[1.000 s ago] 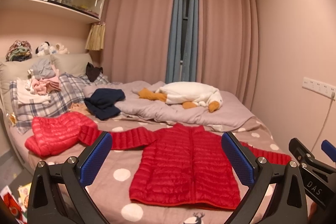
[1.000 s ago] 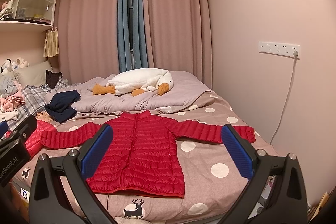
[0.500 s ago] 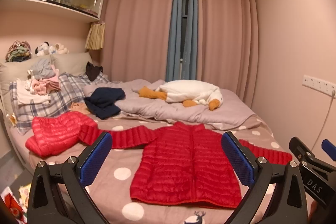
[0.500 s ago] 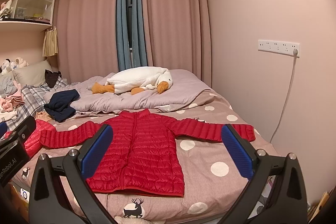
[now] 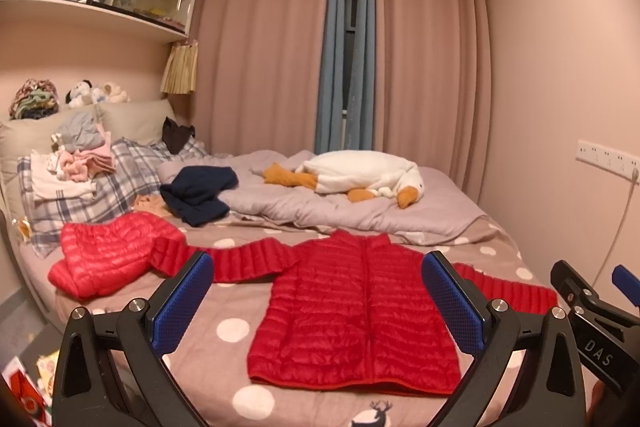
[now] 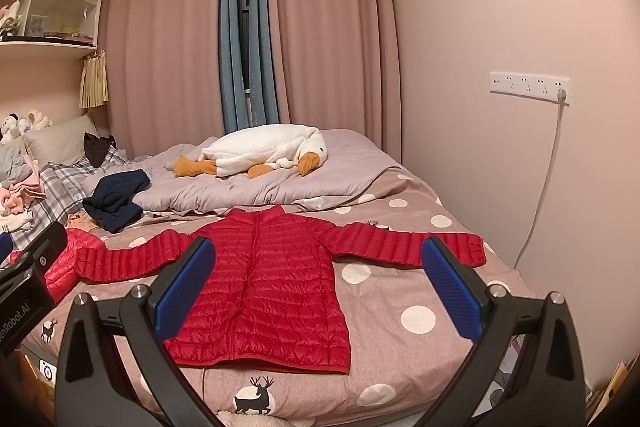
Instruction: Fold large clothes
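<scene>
A red quilted puffer jacket (image 5: 356, 311) (image 6: 268, 287) lies flat and zipped on the polka-dot bed sheet (image 6: 400, 291), both sleeves spread out sideways. My left gripper (image 5: 318, 295) hovers open above the near edge of the bed, short of the jacket's hem, with nothing between its blue pads. Level with it to the right, my right gripper (image 6: 318, 283) is open and empty too; it also shows at the right edge of the left wrist view. A second red puffer jacket (image 5: 108, 255) lies crumpled beside the left sleeve.
A white plush goose (image 5: 360, 177) rests on the lilac duvet (image 5: 360, 207) behind the jacket. A navy garment (image 5: 198, 193) and piled clothes on a plaid pillow (image 5: 80, 195) lie at the left. Wall, socket strip (image 6: 530, 85) and cable bound the right side.
Both grippers have crept slightly closer to the bed, staying open. The jacket has not moved.
</scene>
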